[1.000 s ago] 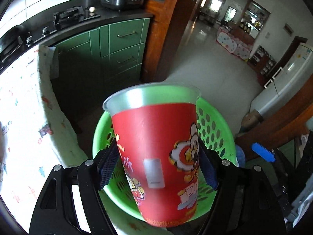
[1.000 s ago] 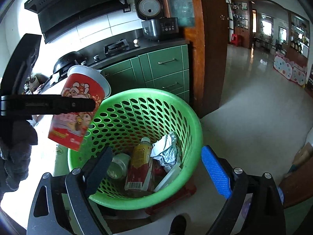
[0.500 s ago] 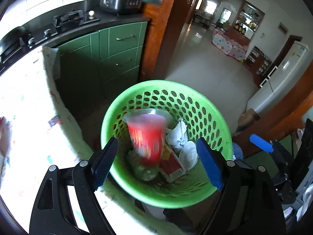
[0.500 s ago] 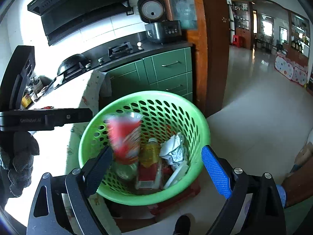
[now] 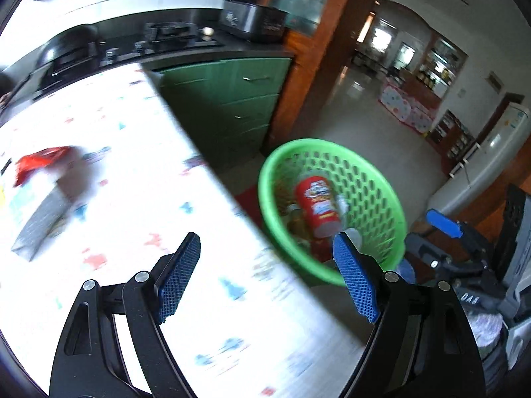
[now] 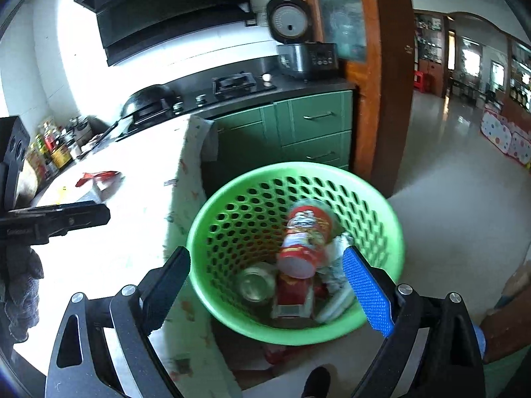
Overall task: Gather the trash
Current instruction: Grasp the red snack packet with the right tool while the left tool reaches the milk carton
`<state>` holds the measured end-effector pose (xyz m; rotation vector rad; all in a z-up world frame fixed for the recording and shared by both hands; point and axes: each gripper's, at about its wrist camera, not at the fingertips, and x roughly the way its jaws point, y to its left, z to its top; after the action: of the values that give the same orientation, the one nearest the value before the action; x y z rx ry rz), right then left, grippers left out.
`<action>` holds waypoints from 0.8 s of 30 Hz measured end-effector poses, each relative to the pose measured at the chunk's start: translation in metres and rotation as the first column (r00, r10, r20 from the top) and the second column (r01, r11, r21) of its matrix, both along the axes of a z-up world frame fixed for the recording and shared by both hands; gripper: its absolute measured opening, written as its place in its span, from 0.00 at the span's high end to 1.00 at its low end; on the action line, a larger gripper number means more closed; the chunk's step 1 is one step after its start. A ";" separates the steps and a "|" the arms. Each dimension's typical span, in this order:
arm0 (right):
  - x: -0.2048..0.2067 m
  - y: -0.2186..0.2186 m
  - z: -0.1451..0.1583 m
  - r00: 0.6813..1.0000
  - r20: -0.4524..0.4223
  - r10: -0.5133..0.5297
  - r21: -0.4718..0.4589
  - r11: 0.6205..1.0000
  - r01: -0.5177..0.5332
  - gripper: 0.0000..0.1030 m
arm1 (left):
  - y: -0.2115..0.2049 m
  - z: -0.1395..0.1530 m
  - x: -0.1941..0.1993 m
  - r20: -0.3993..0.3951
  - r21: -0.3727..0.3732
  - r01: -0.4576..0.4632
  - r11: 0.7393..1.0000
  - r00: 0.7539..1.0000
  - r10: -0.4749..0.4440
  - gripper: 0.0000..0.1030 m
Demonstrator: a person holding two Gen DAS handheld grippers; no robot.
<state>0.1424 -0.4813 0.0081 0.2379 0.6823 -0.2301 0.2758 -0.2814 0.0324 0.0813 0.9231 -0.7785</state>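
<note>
Red cup (image 5: 318,206) in green basket (image 5: 391,209), both grippers spread and empty.

Left gripper (image 5: 267,275) over table (image 5: 139,165), jaws lately widened, nothing between; risk of knocking red wrapper (image 5: 39,161) or grey box (image 5: 41,222) aside on approach. Right gripper (image 6: 267,282) above basket holding cup, jar (image 6: 254,285), bottle (image 6: 292,295), crumpled paper (image 6: 340,265).

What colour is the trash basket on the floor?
Bright green basket with perforated walls; it shows best in the right wrist view.
</note>
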 end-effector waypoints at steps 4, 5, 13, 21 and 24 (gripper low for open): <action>0.018 0.026 0.006 0.998 0.000 0.063 0.003 0.998 -0.063 0.12 | 0.045 0.000 0.003 0.009 0.005 -0.067 0.998 0.998 0.067 0.21; 0.023 0.034 0.007 0.997 0.000 0.079 -0.003 0.997 -0.079 0.12 | 0.056 0.001 0.005 0.011 0.004 -0.085 0.996 0.996 0.085 0.21; 0.066 0.085 0.013 0.981 -0.007 0.195 -0.003 0.981 -0.195 0.11 | 0.137 0.000 0.028 0.041 0.030 -0.218 0.975 0.975 0.217 0.22; 0.120 0.125 0.012 0.957 -0.043 0.288 0.003 0.957 -0.288 0.11 | 0.193 -0.011 0.061 0.098 0.104 -0.272 0.957 0.960 0.263 0.22; 0.147 0.138 0.011 0.945 -0.059 0.321 0.016 0.947 -0.321 0.11 | 0.209 -0.014 0.069 0.093 0.098 -0.284 0.954 0.957 0.275 0.22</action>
<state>0.2895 -0.3435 0.0190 0.1227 0.7714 0.0777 0.3446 -0.0720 0.0181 0.0755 0.8792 -0.4579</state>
